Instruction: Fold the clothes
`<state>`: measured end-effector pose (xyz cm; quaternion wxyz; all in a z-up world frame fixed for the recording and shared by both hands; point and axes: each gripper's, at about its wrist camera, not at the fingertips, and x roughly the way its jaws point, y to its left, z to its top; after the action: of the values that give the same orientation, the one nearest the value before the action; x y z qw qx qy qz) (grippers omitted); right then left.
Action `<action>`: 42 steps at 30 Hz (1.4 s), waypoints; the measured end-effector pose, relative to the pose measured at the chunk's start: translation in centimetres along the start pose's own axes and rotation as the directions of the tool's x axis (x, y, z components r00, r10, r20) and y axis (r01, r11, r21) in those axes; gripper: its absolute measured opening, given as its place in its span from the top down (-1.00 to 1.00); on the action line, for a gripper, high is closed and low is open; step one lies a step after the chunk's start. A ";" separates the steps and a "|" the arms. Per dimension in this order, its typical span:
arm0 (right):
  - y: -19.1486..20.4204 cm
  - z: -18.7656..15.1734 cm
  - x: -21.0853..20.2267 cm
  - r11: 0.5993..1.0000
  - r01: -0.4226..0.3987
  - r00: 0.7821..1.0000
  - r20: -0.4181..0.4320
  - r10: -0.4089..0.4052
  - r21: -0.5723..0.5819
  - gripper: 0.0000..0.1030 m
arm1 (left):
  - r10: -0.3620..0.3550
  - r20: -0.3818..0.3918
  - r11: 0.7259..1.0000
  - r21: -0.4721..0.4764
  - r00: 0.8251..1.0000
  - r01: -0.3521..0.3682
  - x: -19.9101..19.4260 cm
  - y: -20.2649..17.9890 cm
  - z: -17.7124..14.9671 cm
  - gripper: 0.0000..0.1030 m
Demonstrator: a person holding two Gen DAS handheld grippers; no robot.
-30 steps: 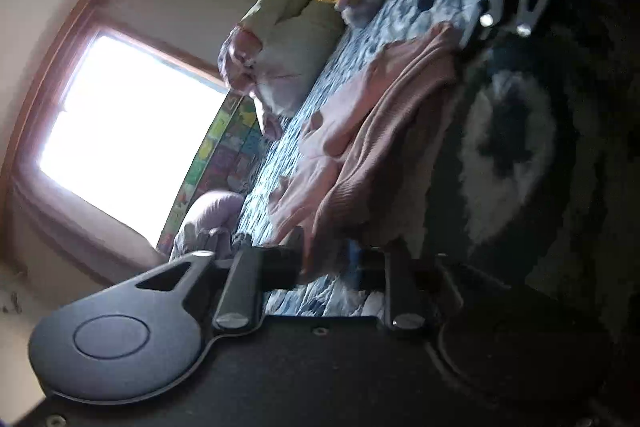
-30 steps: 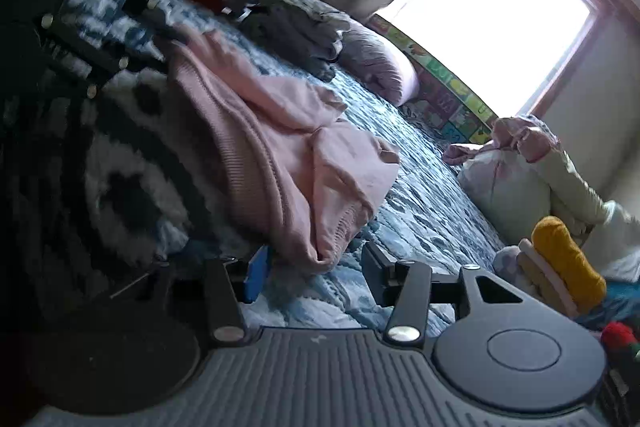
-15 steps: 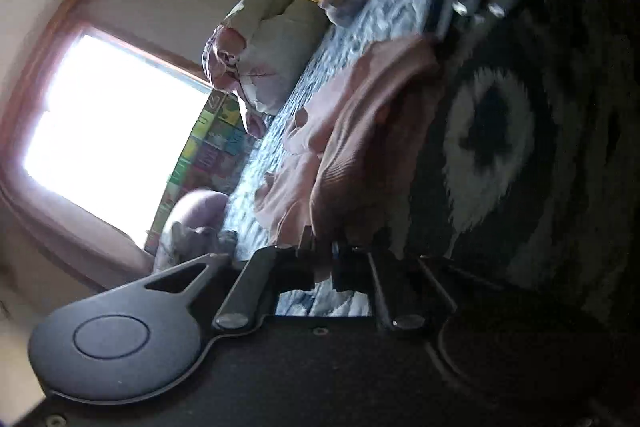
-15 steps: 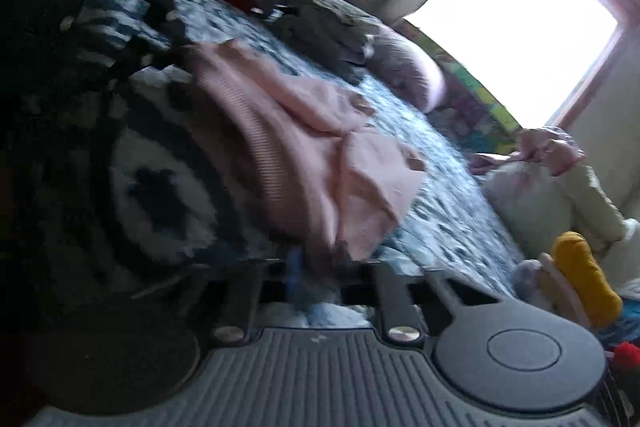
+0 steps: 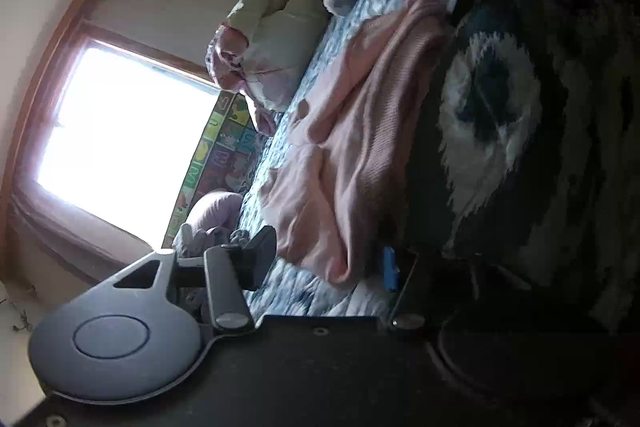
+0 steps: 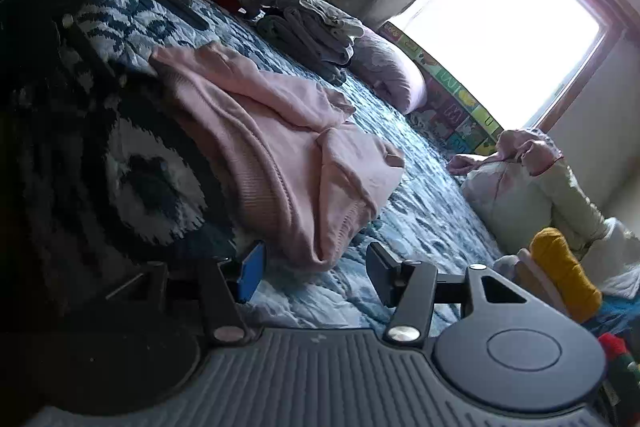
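The pink sweater (image 6: 280, 155) lies crumpled on the blue patterned bed quilt (image 6: 424, 211), and the left gripper (image 5: 324, 259) and right gripper (image 6: 312, 267), jaws having just opened, each stand parted at an end of its near hem, pads not pressing the fabric.

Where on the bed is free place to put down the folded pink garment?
The blue quilt is bare between the pink garment and the white bundle. The window-side end is crowded: grey folded stack, pillow. The yellow pile fills the near-right corner.
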<state>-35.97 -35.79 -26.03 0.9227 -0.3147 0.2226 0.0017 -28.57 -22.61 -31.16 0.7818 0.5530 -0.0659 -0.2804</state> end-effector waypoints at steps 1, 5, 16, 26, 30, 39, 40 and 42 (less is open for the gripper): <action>-0.1 0.2 0.2 1.000 -0.008 1.000 0.004 0.008 0.018 -0.08 | 0.002 0.005 1.000 -0.008 1.000 -0.002 0.3 0.0 0.1 -0.03; -0.4 0.8 0.3 0.989 -0.099 0.994 0.048 0.094 0.105 -0.07 | 0.008 -0.004 0.998 -0.066 1.000 -0.008 0.6 0.6 0.3 -0.16; 1.7 0.5 0.5 0.998 0.044 0.998 0.050 -0.041 -0.050 -0.22 | 0.041 -0.001 0.962 -0.269 0.999 -0.040 1.4 3.5 0.4 -0.08; 0.3 0.2 1.2 0.999 0.039 0.999 0.026 -0.039 -0.015 -0.54 | 0.024 -0.005 0.984 -0.174 1.000 -0.024 2.2 2.2 0.2 -0.08; -0.4 -0.2 0.7 0.994 -0.012 0.999 0.038 0.016 -0.105 -0.53 | 0.022 0.001 0.990 -0.138 1.000 -0.022 1.9 1.8 -0.1 -0.07; -0.6 -0.5 1.5 0.975 0.004 0.999 0.044 0.006 -0.221 -0.43 | 0.020 -0.007 0.990 -0.138 1.000 -0.021 2.2 1.9 -0.5 -0.05; -0.2 -0.4 1.7 0.970 0.015 0.998 0.059 -0.001 -0.242 -0.39 | 0.021 -0.005 0.990 -0.138 1.000 -0.021 2.3 1.9 -0.4 -0.05; 0.4 -0.5 2.2 0.965 0.043 0.996 0.083 -0.022 -0.259 -0.39 | 0.020 -0.001 0.990 -0.142 1.000 -0.020 2.4 2.0 -0.5 -0.05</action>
<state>-34.28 -36.08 -27.47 0.8814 -0.4364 0.1783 0.0283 -25.59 -22.99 -30.02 0.8219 0.4953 -0.0515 -0.2767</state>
